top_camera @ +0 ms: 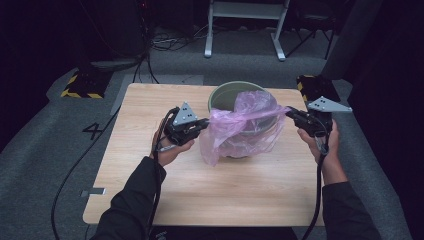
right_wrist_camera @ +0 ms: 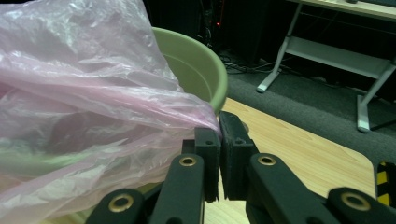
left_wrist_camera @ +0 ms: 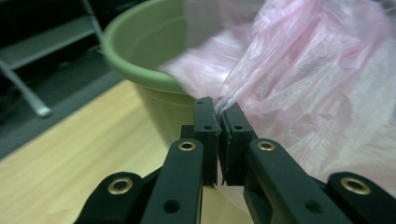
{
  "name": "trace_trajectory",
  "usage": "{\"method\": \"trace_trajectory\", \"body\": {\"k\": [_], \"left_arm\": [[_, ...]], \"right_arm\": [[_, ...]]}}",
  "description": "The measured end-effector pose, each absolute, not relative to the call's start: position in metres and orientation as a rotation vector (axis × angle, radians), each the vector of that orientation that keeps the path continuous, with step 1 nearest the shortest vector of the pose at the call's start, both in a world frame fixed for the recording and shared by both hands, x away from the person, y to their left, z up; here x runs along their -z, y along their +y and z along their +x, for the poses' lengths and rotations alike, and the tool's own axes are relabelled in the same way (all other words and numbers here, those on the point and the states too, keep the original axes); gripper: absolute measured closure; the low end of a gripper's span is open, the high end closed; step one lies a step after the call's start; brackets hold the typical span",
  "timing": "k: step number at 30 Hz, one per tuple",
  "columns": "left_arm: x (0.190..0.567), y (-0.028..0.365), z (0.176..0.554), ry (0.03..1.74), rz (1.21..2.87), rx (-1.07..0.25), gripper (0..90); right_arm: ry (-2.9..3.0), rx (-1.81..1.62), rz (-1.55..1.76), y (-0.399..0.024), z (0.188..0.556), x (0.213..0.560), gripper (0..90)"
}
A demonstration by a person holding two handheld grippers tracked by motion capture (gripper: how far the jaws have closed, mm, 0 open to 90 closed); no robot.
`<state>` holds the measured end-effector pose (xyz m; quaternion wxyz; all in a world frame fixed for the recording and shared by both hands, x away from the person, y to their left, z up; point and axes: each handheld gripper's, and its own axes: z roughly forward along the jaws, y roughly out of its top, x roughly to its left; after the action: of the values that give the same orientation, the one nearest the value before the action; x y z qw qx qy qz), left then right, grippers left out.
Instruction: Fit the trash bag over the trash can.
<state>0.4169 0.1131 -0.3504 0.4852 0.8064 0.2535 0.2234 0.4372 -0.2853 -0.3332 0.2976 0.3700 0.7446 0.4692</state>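
A pale green plastic bin (top_camera: 223,95) (left_wrist_camera: 144,51) (right_wrist_camera: 198,65) stands at the back middle of the wooden table (top_camera: 150,170). A thin pink plastic bag (top_camera: 245,122) (left_wrist_camera: 317,88) (right_wrist_camera: 79,107) is draped over its near side and stretched sideways. My left gripper (top_camera: 206,121) (left_wrist_camera: 217,106) is shut on the bag's left edge, just left of the bin. At the bin's right side my right gripper (top_camera: 289,112) (right_wrist_camera: 218,128) is shut on the bag's right edge. The bag hides most of the bin's front wall.
A white desk frame (top_camera: 245,27) and cables lie on the grey carpet beyond the table. Yellow-black striped blocks (top_camera: 80,87) (top_camera: 312,85) sit near the table's two far corners. A bare stretch of tabletop lies in front of the bin.
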Motion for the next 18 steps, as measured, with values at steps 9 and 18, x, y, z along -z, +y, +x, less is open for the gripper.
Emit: {"method": "trace_trajectory", "body": {"k": [9, 18], "left_arm": [[0.343, 0.114, 0.441, 0.614, 1.892, -0.649, 89.8], [0.351, 0.107, 0.47, 0.67, 1.833, -0.637, 89.9]], "right_arm": [[1.974, -1.212, 1.014, -0.288, 0.453, 0.34, 85.6], [1.949, -1.238, 1.051, -0.289, 0.473, 0.345, 86.6]]}}
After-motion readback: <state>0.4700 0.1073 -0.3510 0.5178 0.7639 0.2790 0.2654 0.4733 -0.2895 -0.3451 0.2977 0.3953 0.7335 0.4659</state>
